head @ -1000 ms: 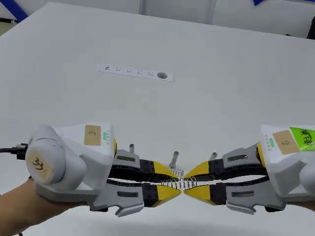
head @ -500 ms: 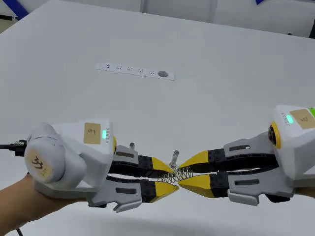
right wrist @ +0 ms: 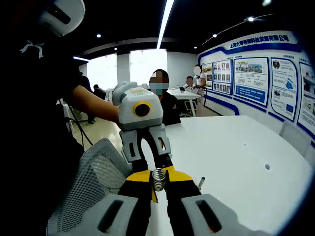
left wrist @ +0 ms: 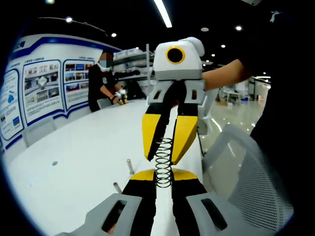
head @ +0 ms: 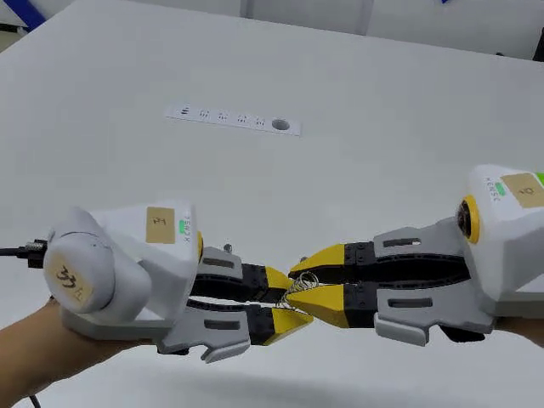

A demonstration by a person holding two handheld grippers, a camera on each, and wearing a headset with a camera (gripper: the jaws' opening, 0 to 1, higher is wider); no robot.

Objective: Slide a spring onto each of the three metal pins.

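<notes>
Colours at the white table (head: 382,127)
The left gripper (head: 297,299) and the right gripper (head: 291,283) both have white bodies, grey side plates, black jaws and yellow tips; each body carries a tan label, and the right one also a bright green one. The spring (left wrist: 163,164) is silver-grey, as are the pins (left wrist: 129,167). The power strip (head: 232,119) is white with a grey round button. The chair (right wrist: 93,182) is pale grey mesh.

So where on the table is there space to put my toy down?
Bare table lies right of the power strip, and between the strip and the left gripper and right gripper. It is crowded where their jaws meet at the spring, by a pin.
</notes>
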